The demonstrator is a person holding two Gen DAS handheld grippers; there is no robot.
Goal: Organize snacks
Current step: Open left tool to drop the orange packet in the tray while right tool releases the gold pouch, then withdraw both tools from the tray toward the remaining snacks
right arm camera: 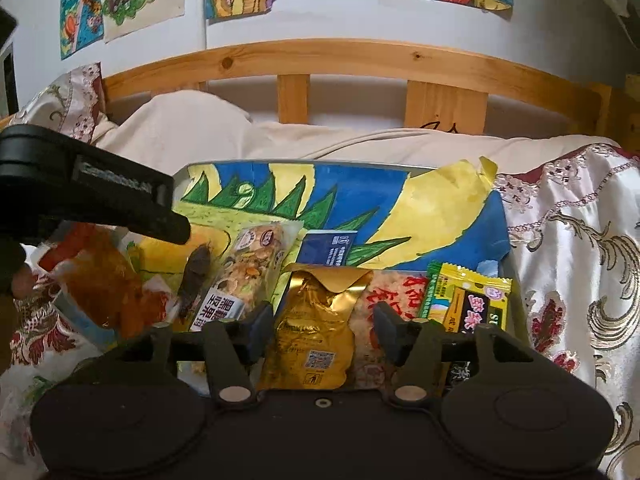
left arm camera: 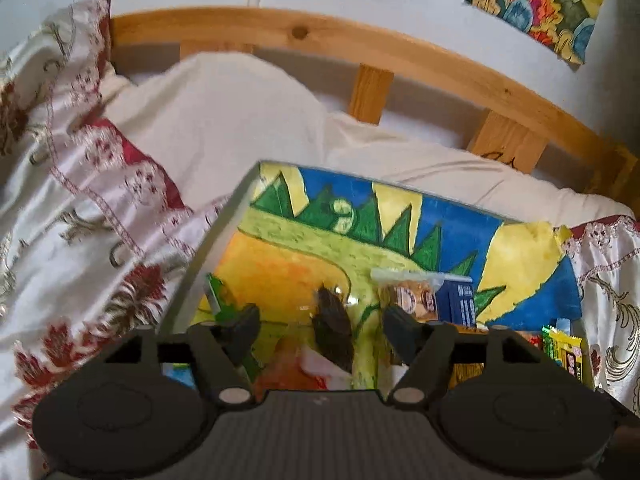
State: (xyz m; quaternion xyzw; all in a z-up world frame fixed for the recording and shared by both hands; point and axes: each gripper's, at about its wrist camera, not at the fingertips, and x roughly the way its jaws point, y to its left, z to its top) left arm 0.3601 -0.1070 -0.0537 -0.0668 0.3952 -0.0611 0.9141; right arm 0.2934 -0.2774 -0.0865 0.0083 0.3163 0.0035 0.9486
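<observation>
A grey tray (right arm camera: 320,163) lined with a bright painted sheet lies on the bed and holds several snacks. My right gripper (right arm camera: 322,330) is open low over the tray's near side, with a gold foil packet (right arm camera: 316,340) lying between its fingers; the right pad stands clear of it. A nut bar (right arm camera: 248,268), a blue box (right arm camera: 328,248), a red-lettered packet (right arm camera: 384,296) and a yellow-green packet (right arm camera: 468,300) lie around it. My left gripper (left arm camera: 320,328) is open above a dark snack in clear wrap (left arm camera: 332,328) and an orange packet (left arm camera: 288,372), touching neither.
The tray's left rim (left arm camera: 212,248) rests on a floral bedspread (left arm camera: 80,200). A cream pillow (right arm camera: 180,128) and a wooden headboard (right arm camera: 360,60) stand behind it. Drawings (right arm camera: 120,0) hang on the wall. A person's fingers (right arm camera: 20,284) show at the left edge.
</observation>
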